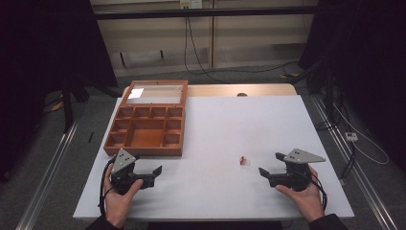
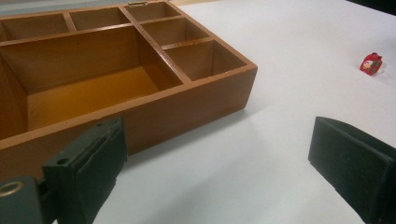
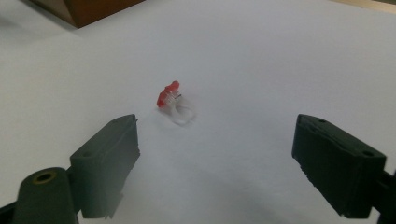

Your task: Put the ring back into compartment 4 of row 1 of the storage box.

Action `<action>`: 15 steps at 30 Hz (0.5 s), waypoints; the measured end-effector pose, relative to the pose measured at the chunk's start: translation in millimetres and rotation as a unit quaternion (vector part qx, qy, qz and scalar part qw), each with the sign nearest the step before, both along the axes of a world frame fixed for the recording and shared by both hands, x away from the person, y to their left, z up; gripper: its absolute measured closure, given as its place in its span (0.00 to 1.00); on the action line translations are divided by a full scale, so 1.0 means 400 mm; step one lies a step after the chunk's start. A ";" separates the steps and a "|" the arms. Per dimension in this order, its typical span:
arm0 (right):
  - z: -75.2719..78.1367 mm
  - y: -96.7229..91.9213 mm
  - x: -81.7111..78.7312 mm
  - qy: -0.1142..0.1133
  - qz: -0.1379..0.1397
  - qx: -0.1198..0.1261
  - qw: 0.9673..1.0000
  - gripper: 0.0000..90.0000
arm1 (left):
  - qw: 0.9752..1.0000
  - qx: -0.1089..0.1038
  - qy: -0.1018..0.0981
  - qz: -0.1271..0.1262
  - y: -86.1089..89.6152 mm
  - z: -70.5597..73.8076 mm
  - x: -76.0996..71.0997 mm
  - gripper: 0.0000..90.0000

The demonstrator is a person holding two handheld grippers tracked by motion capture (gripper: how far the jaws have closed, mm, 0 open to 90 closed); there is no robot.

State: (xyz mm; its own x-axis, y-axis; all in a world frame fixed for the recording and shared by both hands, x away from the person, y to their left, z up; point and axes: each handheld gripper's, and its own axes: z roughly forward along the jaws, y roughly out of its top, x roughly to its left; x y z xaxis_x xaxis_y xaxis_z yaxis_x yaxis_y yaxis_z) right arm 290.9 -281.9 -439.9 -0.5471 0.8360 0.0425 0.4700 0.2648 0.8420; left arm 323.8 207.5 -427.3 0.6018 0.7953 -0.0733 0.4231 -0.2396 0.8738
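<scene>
Two hand-held grippers rest low over the white counter (image 1: 215,124), both with jaws spread and empty. The left hand-held gripper (image 1: 143,175) sits just before the open wooden box (image 1: 143,143) of empty compartments. Ahead of the right hand-held gripper (image 1: 269,167), between its jaws' line, lies a small red-topped clear ring (image 3: 173,105). A good pick probably means advancing straight and closing gently around it. No writing is legible.
</scene>
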 end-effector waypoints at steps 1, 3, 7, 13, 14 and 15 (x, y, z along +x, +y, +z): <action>0.000 0.004 0.003 0.000 0.004 0.000 1.000 0.18 | 1.000 -0.001 0.000 -0.002 0.000 0.000 -0.001 0.05; 0.000 0.012 0.010 0.003 0.016 -0.001 1.000 0.21 | 1.000 0.000 -0.002 -0.002 0.002 -0.001 -0.003 0.05; -0.001 0.029 0.024 0.008 0.028 -0.006 1.000 0.26 | 1.000 -0.003 -0.002 -0.001 0.006 0.001 -0.008 0.05; -0.001 0.047 0.042 0.007 0.036 -0.012 0.999 0.31 | 1.000 -0.001 0.001 -0.005 0.003 0.000 -0.007 0.05; -0.002 0.051 0.046 0.009 0.037 -0.013 0.999 0.31 | 1.000 0.004 0.002 -0.008 0.002 0.000 -0.007 0.05; -0.003 0.053 0.051 0.011 0.039 -0.016 0.999 0.33 | 1.000 0.002 0.002 -0.007 0.002 -0.001 -0.007 0.05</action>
State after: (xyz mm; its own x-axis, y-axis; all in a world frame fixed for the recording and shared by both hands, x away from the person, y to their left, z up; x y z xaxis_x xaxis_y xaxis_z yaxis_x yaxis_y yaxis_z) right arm 311.3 -260.5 -441.0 -0.6102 0.7917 0.0280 0.4644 0.3289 0.8223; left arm 321.0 208.1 -427.7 0.6125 0.7872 -0.0724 0.4228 -0.2488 0.8714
